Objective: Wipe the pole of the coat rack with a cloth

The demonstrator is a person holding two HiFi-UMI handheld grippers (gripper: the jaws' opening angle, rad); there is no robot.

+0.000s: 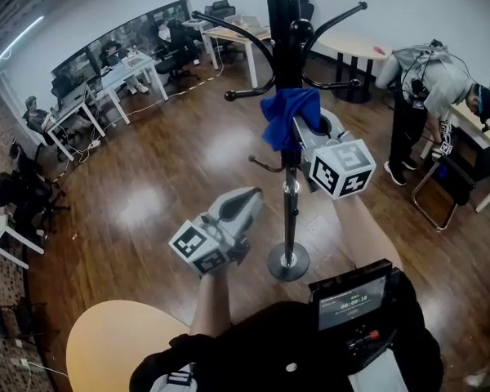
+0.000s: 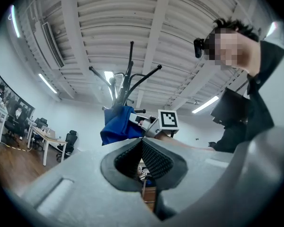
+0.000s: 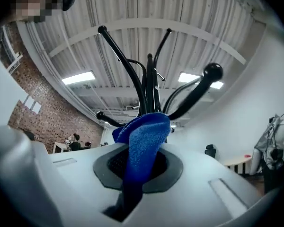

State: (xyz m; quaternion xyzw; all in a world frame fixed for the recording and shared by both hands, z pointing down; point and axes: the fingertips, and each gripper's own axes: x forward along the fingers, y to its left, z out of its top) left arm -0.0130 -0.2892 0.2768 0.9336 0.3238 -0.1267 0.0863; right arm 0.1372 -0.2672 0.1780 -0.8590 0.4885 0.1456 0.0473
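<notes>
Where the coat rack (image 1: 291, 202) stands, wood floor (image 1: 171, 162) gleams.

One coat rack (image 1: 289, 188) stands at centre, showing at least five curved hooks in the head view and carrying one blue cloth (image 1: 287, 117). There are two grippers, the left gripper (image 1: 247, 196) at 7 o'clock from the cloth and the right gripper (image 1: 304, 133) just beside it at 4 o'clock, each with one marker cube (image 1: 198, 247) (image 1: 343, 168). One person (image 1: 429, 80) bends over at 2 o'clock, at least three more sit at the desks (image 1: 126, 76) around 10 o'clock, and two round tables show, one (image 1: 355, 49) at 1 o'clock and one (image 1: 114, 333) at 7 o'clock.
</notes>
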